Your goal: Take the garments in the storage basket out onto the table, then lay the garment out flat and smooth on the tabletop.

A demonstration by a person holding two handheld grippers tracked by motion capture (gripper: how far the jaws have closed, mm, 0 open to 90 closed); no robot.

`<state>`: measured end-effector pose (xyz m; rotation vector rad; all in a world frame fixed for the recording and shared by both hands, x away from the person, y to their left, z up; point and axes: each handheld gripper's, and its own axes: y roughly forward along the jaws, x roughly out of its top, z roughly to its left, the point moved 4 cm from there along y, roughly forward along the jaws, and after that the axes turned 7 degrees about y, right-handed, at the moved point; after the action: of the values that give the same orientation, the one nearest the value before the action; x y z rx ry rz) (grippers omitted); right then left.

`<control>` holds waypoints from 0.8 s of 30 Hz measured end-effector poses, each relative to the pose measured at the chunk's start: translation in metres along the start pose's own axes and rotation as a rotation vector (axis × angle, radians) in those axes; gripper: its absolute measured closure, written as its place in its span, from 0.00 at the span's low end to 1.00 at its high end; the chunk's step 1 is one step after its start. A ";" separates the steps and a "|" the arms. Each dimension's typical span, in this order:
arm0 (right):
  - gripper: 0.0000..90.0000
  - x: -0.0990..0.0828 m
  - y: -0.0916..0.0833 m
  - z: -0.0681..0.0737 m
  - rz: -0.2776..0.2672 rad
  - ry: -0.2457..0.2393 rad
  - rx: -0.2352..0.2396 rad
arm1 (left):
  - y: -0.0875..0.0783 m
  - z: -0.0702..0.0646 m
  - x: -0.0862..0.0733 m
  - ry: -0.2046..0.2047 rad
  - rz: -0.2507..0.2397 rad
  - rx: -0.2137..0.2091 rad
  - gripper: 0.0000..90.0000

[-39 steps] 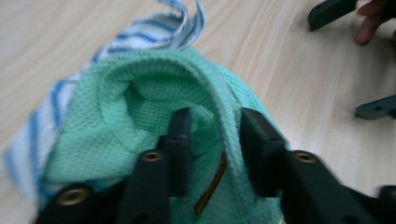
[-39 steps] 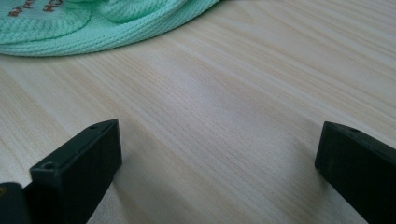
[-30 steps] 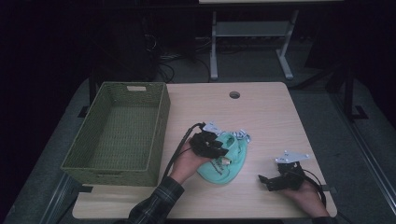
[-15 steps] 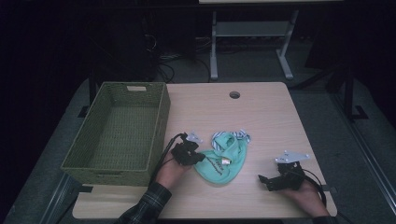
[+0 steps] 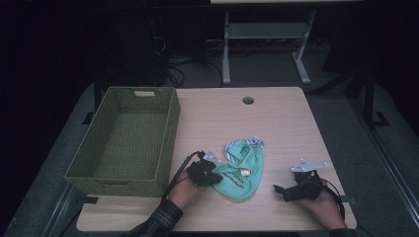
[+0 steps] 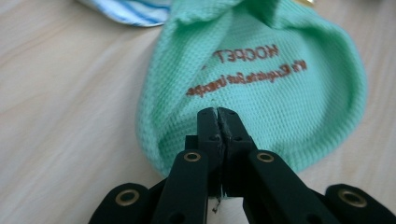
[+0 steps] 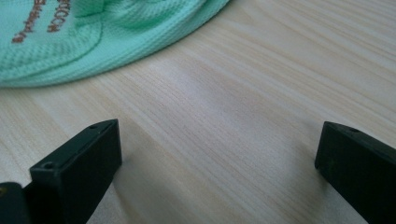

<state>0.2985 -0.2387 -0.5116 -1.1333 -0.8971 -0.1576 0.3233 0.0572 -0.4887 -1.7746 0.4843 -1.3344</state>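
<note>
Fingers (image 5: 216, 177) on bib (image 5: 242, 170), basket (image 5: 123, 140) beside

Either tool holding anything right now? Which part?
Left tool is shut on the mint green bib at its near edge. Right tool is open, holding nothing.

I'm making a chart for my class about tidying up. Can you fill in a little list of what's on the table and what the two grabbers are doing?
table: light wood
basket: green woven, on the table's left side, nothing seen inside
cloth: mint green with brown writing, lying crumpled near the front edge
striped cloth: blue and white, peeking out behind the green one
left gripper: jaws pinched shut on the green cloth's edge
right gripper: jaws wide apart, holding nothing, right of the cloth
</note>
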 end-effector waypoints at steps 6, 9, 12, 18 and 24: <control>0.09 0.005 -0.001 0.000 0.039 0.005 -0.015 | 0.002 -0.001 0.000 0.008 -0.021 -0.027 0.98; 0.16 0.011 -0.002 -0.003 0.022 0.023 0.006 | 0.003 -0.001 0.000 -0.013 -0.041 -0.038 0.99; 0.23 0.021 -0.003 -0.006 -0.012 0.017 0.012 | 0.002 -0.001 0.000 0.009 -0.024 -0.030 0.99; 0.40 0.041 -0.003 -0.012 -0.062 -0.003 0.042 | 0.003 -0.002 -0.001 -0.013 -0.045 -0.032 0.99; 0.57 0.060 0.002 -0.020 -0.083 -0.008 0.087 | 0.002 -0.001 -0.002 -0.004 -0.044 -0.037 0.99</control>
<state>0.3499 -0.2356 -0.4744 -1.0171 -0.9501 -0.1802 0.3225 0.0570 -0.4916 -1.8274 0.4726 -1.3601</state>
